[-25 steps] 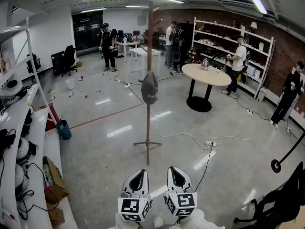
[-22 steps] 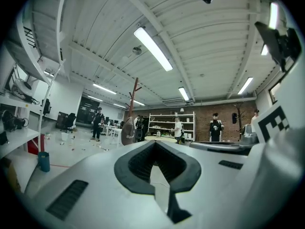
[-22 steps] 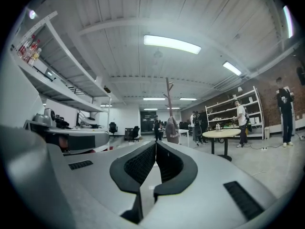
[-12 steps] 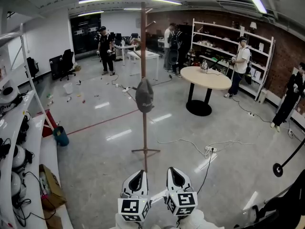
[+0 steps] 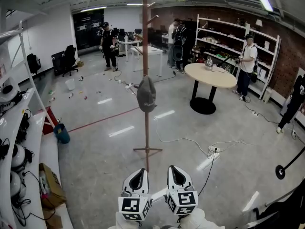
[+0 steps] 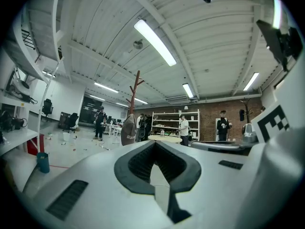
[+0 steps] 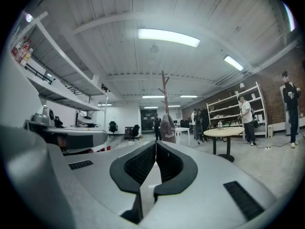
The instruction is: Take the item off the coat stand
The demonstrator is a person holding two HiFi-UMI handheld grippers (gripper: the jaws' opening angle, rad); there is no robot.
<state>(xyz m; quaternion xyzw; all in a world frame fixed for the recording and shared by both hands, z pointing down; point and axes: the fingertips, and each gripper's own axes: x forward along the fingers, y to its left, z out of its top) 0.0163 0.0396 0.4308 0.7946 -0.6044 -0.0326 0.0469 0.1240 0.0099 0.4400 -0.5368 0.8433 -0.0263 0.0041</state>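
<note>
Along the left edge of the head view runs a white shelf (image 5: pixel 16 128) loaded with helmets and cables. Right of it, at centre frame, the coat stand (image 5: pixel 145 56) rises from the grey floor (image 5: pixel 95 151). A white cable (image 5: pixel 183 138) trails from near its foot toward a power strip (image 5: pixel 213 150) at right, below the round desk (image 5: pixel 212 75). At bottom centre the left claw (image 5: pixel 138 173) and right claw (image 5: pixel 174 170) sit side by side, well apart from the stand, each with its jaws pressed together on nothing. The cap (image 5: pixel 146 94) hangs about halfway up the pole, against it, long axis upright; which end is the brim I cannot tell. At lower left an open cardboard box (image 5: pixel 50 178) holds something indistinct. Above it stands a teal bin (image 5: pixel 62 131), and farther up a white bucket (image 5: pixel 70 84); their contents cannot be made out.
</note>
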